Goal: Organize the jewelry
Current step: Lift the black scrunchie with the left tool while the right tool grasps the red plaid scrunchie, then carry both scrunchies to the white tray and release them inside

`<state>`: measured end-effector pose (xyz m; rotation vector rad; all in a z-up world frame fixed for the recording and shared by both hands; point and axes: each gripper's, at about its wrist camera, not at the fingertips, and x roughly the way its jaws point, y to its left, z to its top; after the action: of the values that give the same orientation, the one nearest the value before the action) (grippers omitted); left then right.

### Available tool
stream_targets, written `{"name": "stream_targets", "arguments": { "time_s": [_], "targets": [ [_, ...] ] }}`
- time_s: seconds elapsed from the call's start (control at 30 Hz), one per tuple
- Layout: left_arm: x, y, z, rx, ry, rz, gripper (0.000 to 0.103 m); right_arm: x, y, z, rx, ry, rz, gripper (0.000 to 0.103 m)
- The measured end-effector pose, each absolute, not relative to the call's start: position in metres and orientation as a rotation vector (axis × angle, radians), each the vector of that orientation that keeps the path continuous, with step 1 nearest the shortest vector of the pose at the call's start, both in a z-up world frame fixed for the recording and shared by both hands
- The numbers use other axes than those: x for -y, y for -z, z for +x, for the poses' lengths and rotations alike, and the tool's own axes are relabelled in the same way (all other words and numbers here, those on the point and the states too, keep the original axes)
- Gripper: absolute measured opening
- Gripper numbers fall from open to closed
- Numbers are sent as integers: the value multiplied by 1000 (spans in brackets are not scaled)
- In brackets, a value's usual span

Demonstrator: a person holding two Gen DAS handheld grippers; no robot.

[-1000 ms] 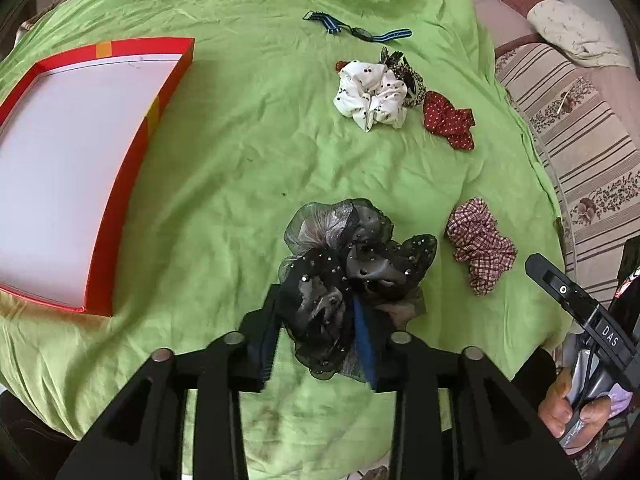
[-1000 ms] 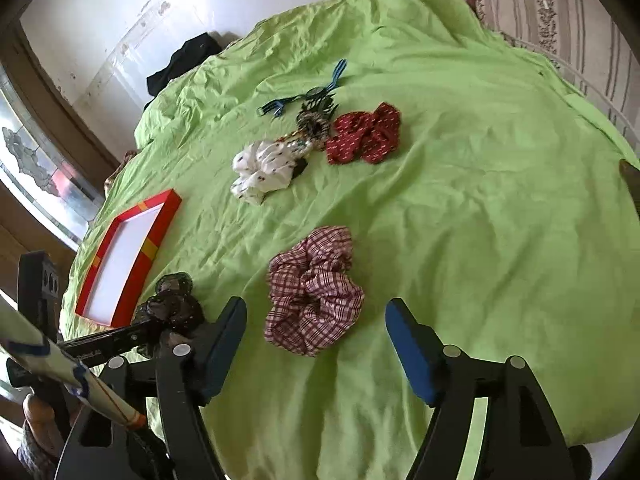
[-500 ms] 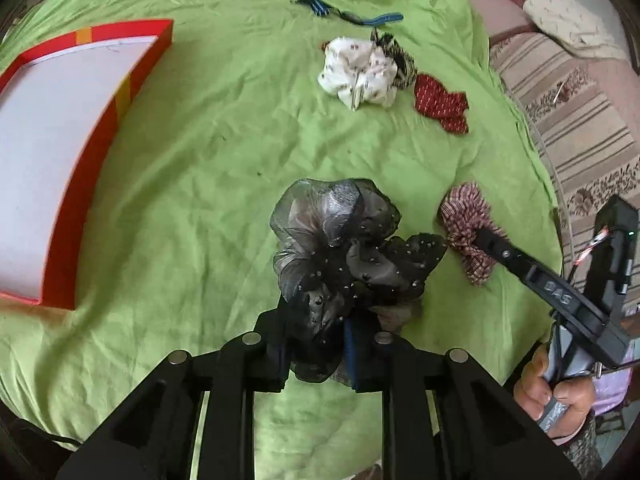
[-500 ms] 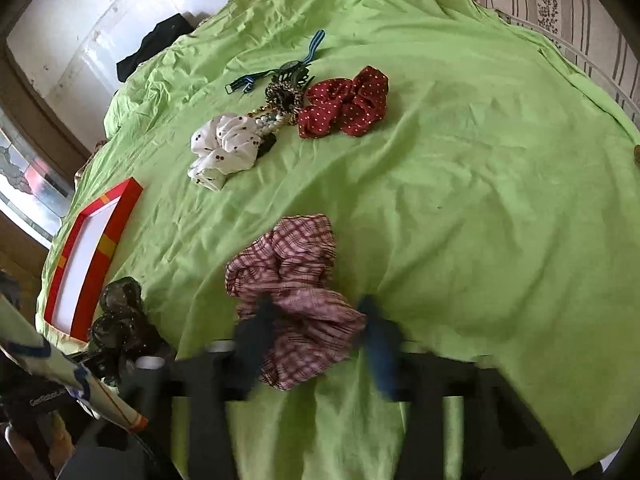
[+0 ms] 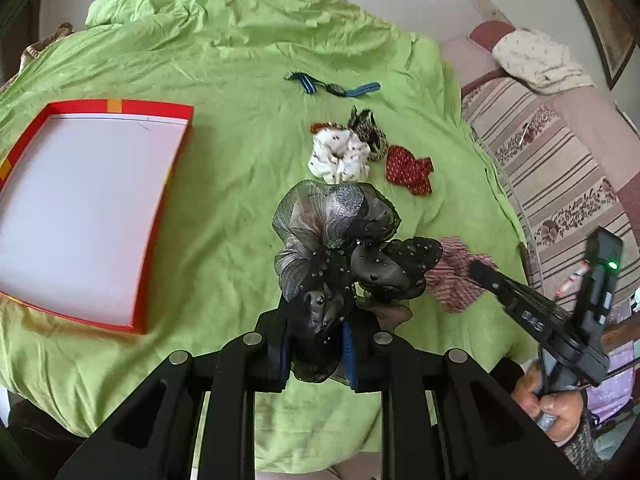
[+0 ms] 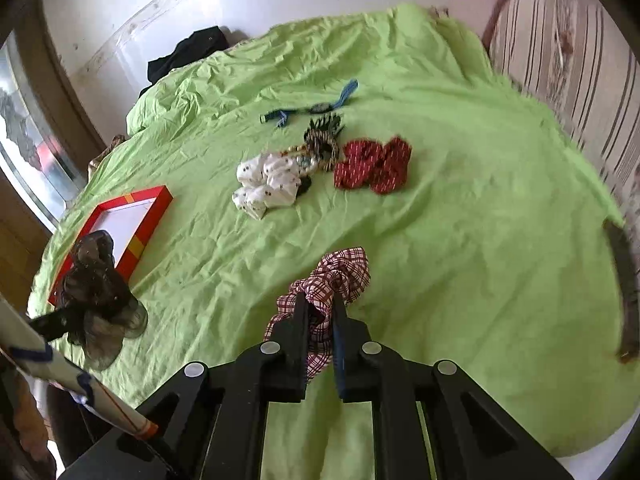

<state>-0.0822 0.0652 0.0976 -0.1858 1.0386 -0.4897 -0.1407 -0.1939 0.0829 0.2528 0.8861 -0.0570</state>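
Observation:
My left gripper (image 5: 318, 320) is shut on a black sheer scrunchie (image 5: 336, 240) with small beads and holds it above the green sheet. To its left lies a red box (image 5: 160, 220) with a white inside and nothing in it. My right gripper (image 6: 320, 304) has its jaws closing tight on a red plaid scrunchie (image 6: 344, 272), pads pressing the fabric, which hangs just above the sheet. The right wrist view also shows the black scrunchie (image 6: 96, 292) at the far left, in front of the red box (image 6: 156, 204).
On the sheet beyond lie a white dotted scrunchie (image 5: 340, 156), a striped brown one (image 5: 368, 136), a red dotted bow (image 5: 408, 168) and a blue strap (image 5: 332, 88). A striped couch (image 5: 560, 160) borders the right side. A dark curved strip (image 6: 624, 280) lies at the right edge.
The right gripper's jaws came together on the plaid scrunchie and raised it. The left gripper tightened on the black scrunchie and lifted it off the sheet.

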Motion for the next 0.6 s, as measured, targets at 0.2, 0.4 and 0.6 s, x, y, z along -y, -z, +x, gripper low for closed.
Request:
{"name": "stream_targets", "arguments": {
  "time_s": [0.2, 0.4, 0.6],
  "targets": [
    [-94, -102, -79, -1015, 444, -241, 19, 185, -111, -143, -851, 53, 241, 10],
    [-151, -114, -62, -985, 313, -248, 19, 135, -138, -105, -832, -69, 194, 10],
    [-226, -112, -8, -991, 143, -233, 19, 62, -154, -44, -844, -232, 158, 10]
  ]
}}
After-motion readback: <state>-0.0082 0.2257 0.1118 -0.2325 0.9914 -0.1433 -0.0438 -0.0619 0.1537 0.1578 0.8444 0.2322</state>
